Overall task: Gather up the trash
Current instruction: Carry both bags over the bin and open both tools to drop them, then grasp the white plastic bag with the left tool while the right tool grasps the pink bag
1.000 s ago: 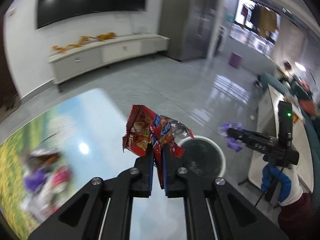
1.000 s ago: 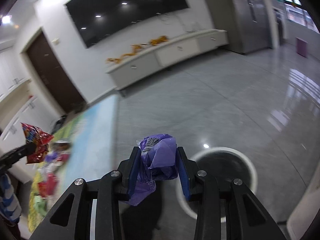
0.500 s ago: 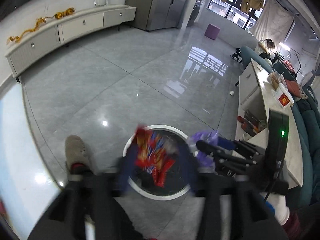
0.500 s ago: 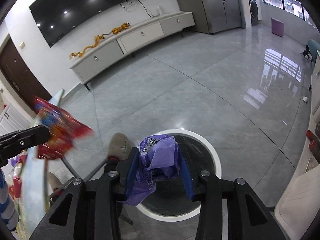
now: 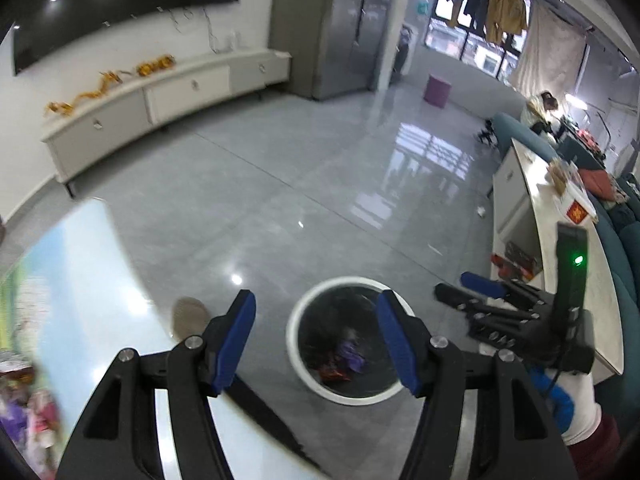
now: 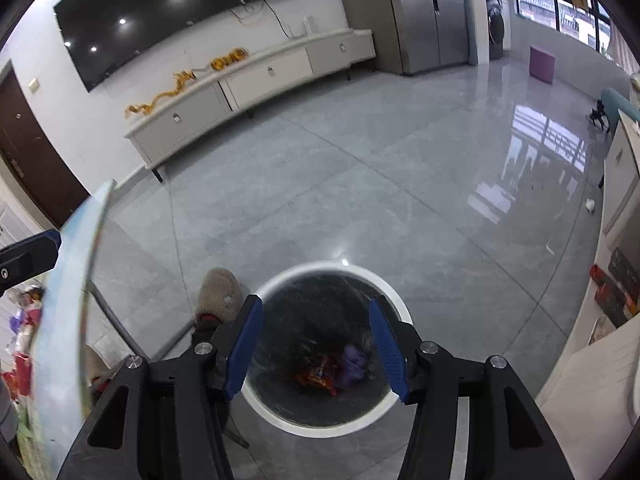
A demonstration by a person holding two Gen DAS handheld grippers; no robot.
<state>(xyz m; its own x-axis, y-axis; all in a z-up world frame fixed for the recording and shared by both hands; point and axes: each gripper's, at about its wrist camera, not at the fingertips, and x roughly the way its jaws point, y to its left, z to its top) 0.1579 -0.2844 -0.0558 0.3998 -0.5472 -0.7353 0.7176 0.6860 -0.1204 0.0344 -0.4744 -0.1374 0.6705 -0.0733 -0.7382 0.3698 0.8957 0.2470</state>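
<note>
Both wrappers point(image 6: 332, 372) dropped into the bin point(image 6: 256, 396); both grippers' fingers point(image 5: 236, 340) opened, empty.

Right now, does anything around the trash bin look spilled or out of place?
Nothing stands out. The red wrapper and purple wrapper both lie inside the white-rimmed bin, with none visible on the floor around it.

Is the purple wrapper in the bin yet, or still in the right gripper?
In the bin. The purple wrapper lies at the bottom of the white-rimmed bin; the right gripper, jaws just opened, holds nothing.
</note>
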